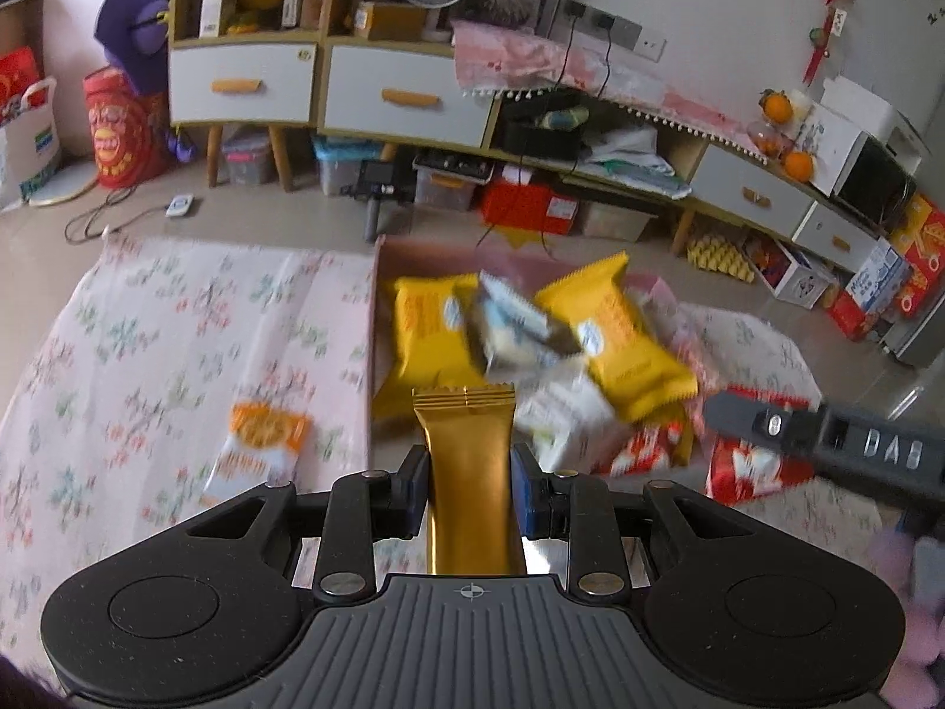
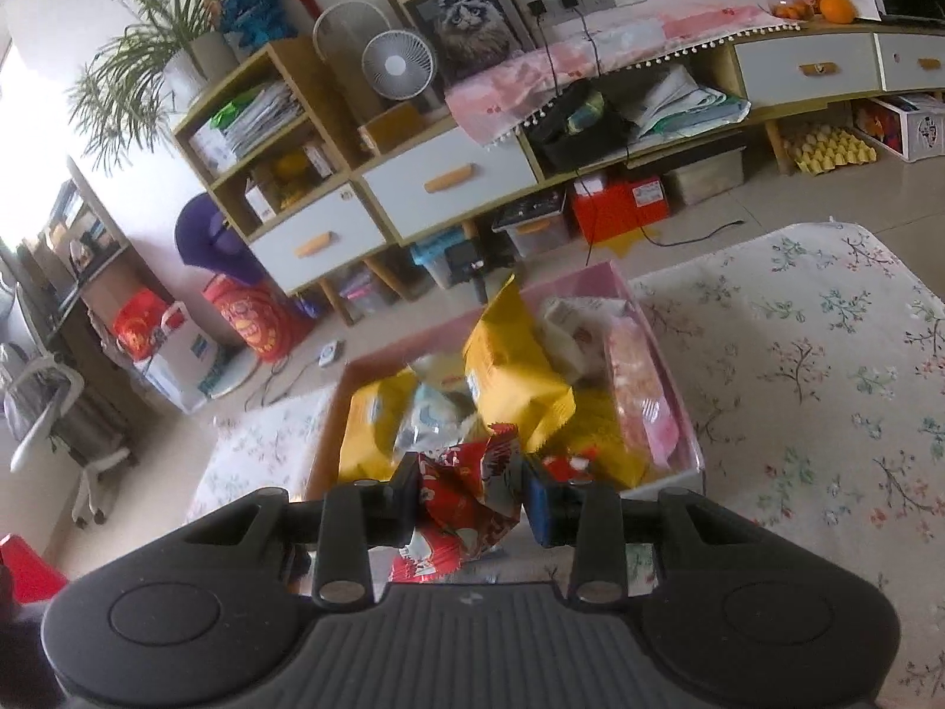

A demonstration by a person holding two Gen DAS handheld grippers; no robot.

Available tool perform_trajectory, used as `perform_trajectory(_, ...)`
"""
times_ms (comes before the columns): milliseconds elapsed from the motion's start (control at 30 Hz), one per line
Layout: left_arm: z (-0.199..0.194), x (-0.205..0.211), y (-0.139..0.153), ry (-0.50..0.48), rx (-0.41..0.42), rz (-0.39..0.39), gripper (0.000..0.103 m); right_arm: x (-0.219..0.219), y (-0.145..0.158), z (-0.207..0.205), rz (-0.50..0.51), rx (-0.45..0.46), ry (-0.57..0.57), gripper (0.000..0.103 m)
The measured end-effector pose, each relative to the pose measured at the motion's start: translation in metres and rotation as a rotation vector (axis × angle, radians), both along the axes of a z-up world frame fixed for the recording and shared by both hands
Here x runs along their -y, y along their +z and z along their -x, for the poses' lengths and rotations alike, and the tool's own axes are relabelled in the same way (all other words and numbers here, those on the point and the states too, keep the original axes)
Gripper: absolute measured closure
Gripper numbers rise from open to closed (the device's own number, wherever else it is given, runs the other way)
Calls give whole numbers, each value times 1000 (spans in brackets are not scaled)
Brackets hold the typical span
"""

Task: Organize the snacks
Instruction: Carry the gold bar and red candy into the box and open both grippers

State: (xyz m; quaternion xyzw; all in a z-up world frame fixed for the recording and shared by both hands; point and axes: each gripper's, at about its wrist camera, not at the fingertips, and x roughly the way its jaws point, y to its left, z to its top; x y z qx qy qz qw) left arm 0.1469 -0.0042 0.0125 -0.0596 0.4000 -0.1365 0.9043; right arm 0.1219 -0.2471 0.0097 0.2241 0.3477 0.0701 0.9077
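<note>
Left wrist view first, nearest stuff: the left hand-held gripper is clamped on a slim gold snack bar, pinched around its middle so the crimped end sticks out forward. Grabbing it mid-body like that keeps the long wrapper from flopping, I'd guess. Just past it on the flowered cloth covering the counter sits an orange-and-white snack packet, lying flat on its own beside the box. The arm of the other tool pokes in at the right edge.

From the right wrist camera, the right hand-held gripper is squeezed shut on a crumpled red snack wrapper, bunched between the pads, probably because the packet is soft and just folds when pinched.

Beyond both sits the pink box, stuffed with snacks: two yellow bags, a white-and-blue packet lying across them, more red wrappers near the front wall, and a pink-and-orange pack along the right wall. Everything is heaped at angles, not stacked, so it reads as the unsorted pile.

My take: both tools are carrying one item each above the box, sorting in progress, destination not obvious.

Further back there's a white-drawered cabinet and a small fan.
</note>
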Motion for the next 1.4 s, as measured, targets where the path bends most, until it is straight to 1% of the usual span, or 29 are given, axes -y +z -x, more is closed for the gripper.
perform_trajectory(200,-26,20,-3,6,40,-17,77,24,-14,-16,-39,-11,-60,84)
perform_trajectory(400,-45,30,-18,40,58,-46,77,38,-26,-21,-66,-18,-106,83)
perform_trajectory(600,-53,30,-29,71,63,-40,77,43,-30,-23,-79,-2,-112,83)
perform_trajectory(700,-53,27,-33,67,67,-26,76,42,-30,-23,-72,13,-111,78)
perform_trajectory(733,-53,27,-34,62,69,-26,75,43,-30,-23,-75,15,-116,77)
perform_trajectory(767,-53,27,-34,58,76,-29,73,43,-30,-23,-83,16,-125,68)
perform_trajectory(800,-51,26,-34,54,84,-40,69,45,-30,-23,-94,18,-128,65)
perform_trajectory(833,-51,27,-34,51,91,-50,66,47,-30,-23,-105,20,-132,63)
perform_trajectory(900,-48,25,-33,48,103,-64,53,49,-29,-22,-114,23,-138,62)
perform_trajectory(1100,-42,18,-29,49,95,-63,36,47,-23,-20,-98,22,-138,52)
perform_trajectory(1400,-23,3,-16,34,80,-75,27,34,-9,-11,-6,39,-86,35)
